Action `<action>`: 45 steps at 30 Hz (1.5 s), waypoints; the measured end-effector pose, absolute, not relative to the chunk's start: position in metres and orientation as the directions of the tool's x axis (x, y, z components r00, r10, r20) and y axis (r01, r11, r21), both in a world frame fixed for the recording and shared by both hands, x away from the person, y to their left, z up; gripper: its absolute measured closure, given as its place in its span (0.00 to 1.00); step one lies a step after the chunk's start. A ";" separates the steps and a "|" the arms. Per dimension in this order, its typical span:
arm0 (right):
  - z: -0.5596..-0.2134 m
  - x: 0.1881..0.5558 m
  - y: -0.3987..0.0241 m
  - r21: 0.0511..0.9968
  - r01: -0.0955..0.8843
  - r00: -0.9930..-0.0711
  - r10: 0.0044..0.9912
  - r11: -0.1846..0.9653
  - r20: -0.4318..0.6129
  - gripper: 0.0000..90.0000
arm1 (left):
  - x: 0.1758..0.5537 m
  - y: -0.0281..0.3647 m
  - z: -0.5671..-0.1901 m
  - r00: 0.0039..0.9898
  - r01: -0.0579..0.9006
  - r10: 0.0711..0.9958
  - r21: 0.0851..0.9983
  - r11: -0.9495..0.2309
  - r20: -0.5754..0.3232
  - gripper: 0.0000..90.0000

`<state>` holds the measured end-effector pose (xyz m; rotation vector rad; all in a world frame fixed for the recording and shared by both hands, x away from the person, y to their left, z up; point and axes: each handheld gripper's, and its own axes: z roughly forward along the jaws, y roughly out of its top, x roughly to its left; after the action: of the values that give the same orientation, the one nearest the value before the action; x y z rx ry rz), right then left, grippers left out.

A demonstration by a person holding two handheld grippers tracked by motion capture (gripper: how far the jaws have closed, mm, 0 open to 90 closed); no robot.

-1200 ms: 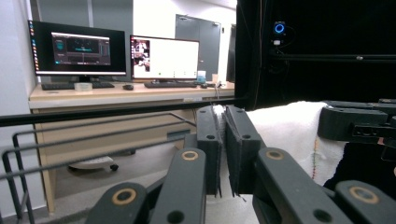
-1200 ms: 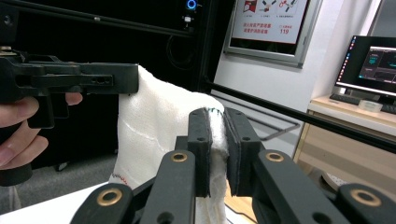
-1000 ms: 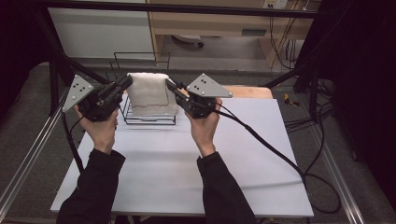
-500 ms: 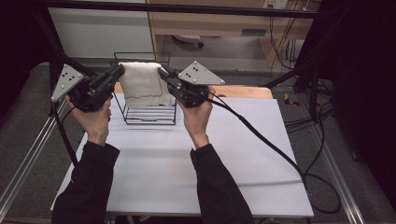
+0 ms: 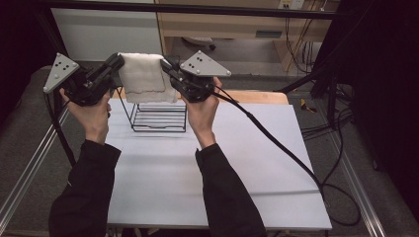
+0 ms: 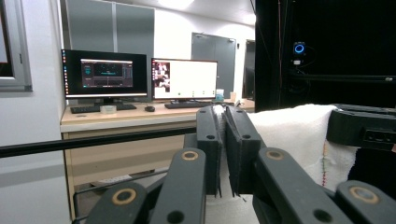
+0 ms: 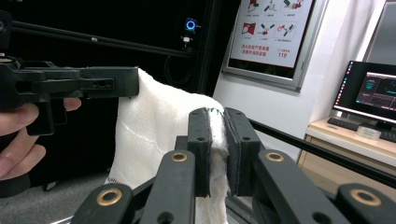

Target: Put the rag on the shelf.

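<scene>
A white towel (image 5: 143, 76) hangs stretched between both grippers, high above a black wire rack (image 5: 159, 116) at the far side of the white table (image 5: 217, 173). My left gripper (image 5: 117, 63) is shut on the towel's left top corner. My right gripper (image 5: 164, 65) is shut on its right top corner. In the left gripper view the jaws pinch the towel (image 6: 299, 135) edge at my left gripper (image 6: 223, 140), with the other gripper (image 6: 364, 130) farther right. In the right gripper view the towel (image 7: 154, 135) is clamped in my right gripper (image 7: 218, 144), and the other gripper (image 7: 70, 84) holds its far corner.
The wire rack stands near the table's back edge, below the towel. A black cable (image 5: 276, 143) trails from the right gripper across the table's right side. Black frame bars (image 5: 197, 9) run overhead. Monitors (image 6: 140, 77) stand on a desk beyond.
Both grippers have risen and moved away from the person, lifting the towel up out of the wire rack; it now hangs spread above the rack.
</scene>
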<state>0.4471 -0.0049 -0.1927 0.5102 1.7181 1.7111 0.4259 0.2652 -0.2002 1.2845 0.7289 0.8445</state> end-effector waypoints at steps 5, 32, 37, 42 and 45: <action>-0.187 0.450 -0.001 0.983 -0.174 -0.710 0.683 0.065 -0.171 0.91 | 0.430 0.269 -0.193 0.503 -0.132 0.864 0.988 0.078 -0.001 0.94; -0.159 0.488 0.028 0.979 -0.184 -0.679 0.709 0.088 -0.191 0.91 | 0.471 0.286 -0.167 0.463 -0.121 0.886 0.989 0.086 -0.021 0.94; -0.157 0.496 0.030 0.982 -0.173 -0.683 0.710 0.073 -0.173 0.91 | 0.481 0.285 -0.164 0.448 -0.108 0.893 0.990 0.086 -0.029 0.94; -0.160 0.507 0.033 0.985 -0.155 -0.683 0.713 0.070 -0.158 0.91 | 0.492 0.288 -0.165 0.438 -0.088 0.898 0.993 0.082 -0.035 0.94; -0.162 0.511 0.035 0.984 -0.158 -0.679 0.714 0.085 -0.171 0.91 | 0.498 0.287 -0.166 0.432 -0.083 0.902 0.994 0.075 -0.032 0.94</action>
<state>0.5114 0.0351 -0.1621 0.5540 1.7010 1.6716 0.4976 0.2873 -0.1659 1.2775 0.8368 0.8855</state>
